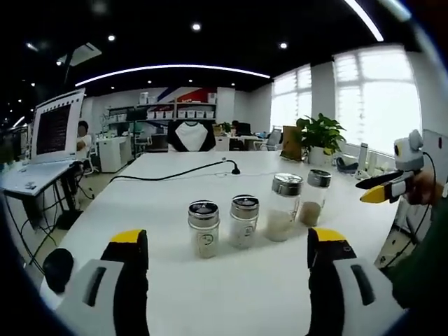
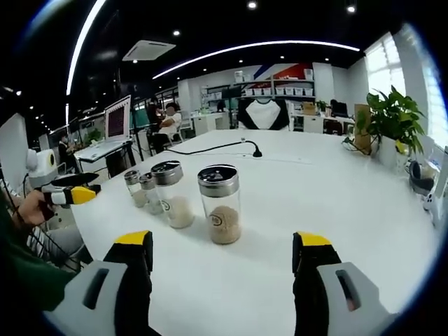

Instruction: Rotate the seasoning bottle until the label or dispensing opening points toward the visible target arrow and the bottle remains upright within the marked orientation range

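Tongs (image 2: 220, 245) apart, bottle (image 2: 220, 204) label small

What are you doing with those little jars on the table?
A person holds a gripper in each hand over a white table. Four seasoning bottles with shiny lids stand upright in a row. The left gripper and the right gripper both have their jaws wide open and hold nothing. Neither one touches a bottle, so the turning has not started. The right gripper faces the bottle with brown seasoning.
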